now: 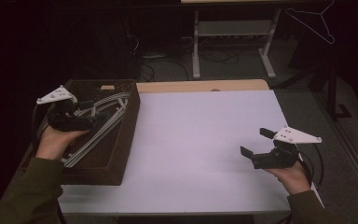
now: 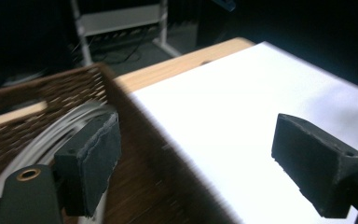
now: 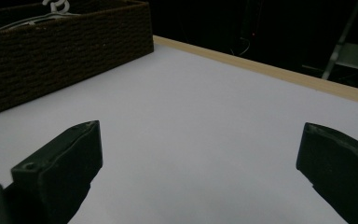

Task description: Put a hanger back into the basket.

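Observation:
A dark brown woven basket (image 1: 117, 161) stands at the table's left edge, with several pale clothes hangers (image 1: 99, 132) lying slanted inside it. My left gripper (image 1: 95, 113) hovers over the basket, open, with nothing between its jaws. In the left gripper view the left gripper (image 2: 196, 137) straddles the basket's right wall (image 2: 135, 154), and a blurred hanger (image 2: 51, 135) lies beside one pad. My right gripper (image 1: 256, 142) is held above the table's front right, open and empty. The right gripper view shows the right gripper (image 3: 200, 149) facing the basket (image 3: 65, 46) across the bare white top.
The white tabletop (image 1: 200, 140) stretches between basket and right hand, with a wooden strip (image 1: 200, 86) along its far edge. Beyond it stand a pale metal frame's legs (image 1: 196, 51) and cables on the floor. A wire hanger (image 1: 314, 21) hangs at the top right.

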Demonstrator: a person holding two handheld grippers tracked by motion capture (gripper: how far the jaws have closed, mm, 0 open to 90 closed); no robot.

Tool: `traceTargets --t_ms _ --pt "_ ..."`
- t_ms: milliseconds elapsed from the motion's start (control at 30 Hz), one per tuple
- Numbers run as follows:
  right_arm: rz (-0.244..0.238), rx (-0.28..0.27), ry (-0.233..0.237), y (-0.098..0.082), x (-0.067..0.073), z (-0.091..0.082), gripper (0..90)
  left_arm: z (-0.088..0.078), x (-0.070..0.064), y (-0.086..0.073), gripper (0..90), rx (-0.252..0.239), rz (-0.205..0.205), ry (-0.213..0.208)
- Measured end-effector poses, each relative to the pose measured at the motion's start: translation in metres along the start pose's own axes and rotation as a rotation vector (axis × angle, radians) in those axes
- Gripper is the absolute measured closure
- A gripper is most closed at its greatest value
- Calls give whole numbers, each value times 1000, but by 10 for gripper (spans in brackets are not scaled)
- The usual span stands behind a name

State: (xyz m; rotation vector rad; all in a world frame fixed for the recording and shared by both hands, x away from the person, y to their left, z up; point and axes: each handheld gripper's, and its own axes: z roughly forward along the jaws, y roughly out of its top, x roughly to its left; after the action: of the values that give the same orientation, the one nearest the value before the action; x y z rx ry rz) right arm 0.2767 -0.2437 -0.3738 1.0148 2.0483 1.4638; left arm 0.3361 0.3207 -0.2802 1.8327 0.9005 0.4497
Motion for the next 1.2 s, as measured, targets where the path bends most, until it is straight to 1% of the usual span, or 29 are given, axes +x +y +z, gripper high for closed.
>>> traceTargets --t_ms 67,100,167,267,300,333,467,533,667,833,867,900,933,967,1033,1067,1133,1200 --pt "-5 -9 3 4 0 1 0 6 -11 0 150 -11 15 -25" --pt "-4 -19 6 8 1 2 0 8 -16 0 148 -21 17 -39" --pt "-8 -25 7 10 1 2 0 13 -25 -1 147 -34 27 -61" --pt "-1 -37 12 17 1 3 0 19 -38 -3 144 -60 29 -95" --pt "-1 -39 14 19 1 4 0 21 -42 -4 143 -72 32 -99" --pt "-3 -42 16 20 1 4 0 23 -45 -6 143 -82 36 -106" --pt "-1 -61 18 29 1 5 0 33 -56 -11 137 -109 29 -147" --pt "1 -65 22 33 1 6 0 37 -61 -14 132 -119 40 -151" --pt "-5 -86 27 41 1 7 0 43 -67 -19 125 -142 49 -174" --pt "-1 -102 41 49 1 8 0 47 -69 -26 99 -186 45 -195" --pt "-4 -106 43 51 1 8 0 48 -69 -27 90 -189 47 -195" --pt "-6 -110 46 52 2 8 0 49 -69 -28 54 -184 47 -194" --pt "-8 -111 49 54 2 9 0 50 -69 -28 54 -186 49 -189" --pt "-10 -113 54 55 3 9 0 50 -69 -29 33 -189 48 -187" --pt "-14 -122 55 57 3 9 0 51 -69 -31 15 -196 40 -190" --pt "-14 -122 58 57 4 9 0 51 -69 -32 1 -190 47 -188" --pt "-19 -124 61 56 4 9 0 52 -69 -34 0 -205 43 -191" --pt "-16 -125 61 56 4 8 0 52 -68 -35 0 -209 39 -199"
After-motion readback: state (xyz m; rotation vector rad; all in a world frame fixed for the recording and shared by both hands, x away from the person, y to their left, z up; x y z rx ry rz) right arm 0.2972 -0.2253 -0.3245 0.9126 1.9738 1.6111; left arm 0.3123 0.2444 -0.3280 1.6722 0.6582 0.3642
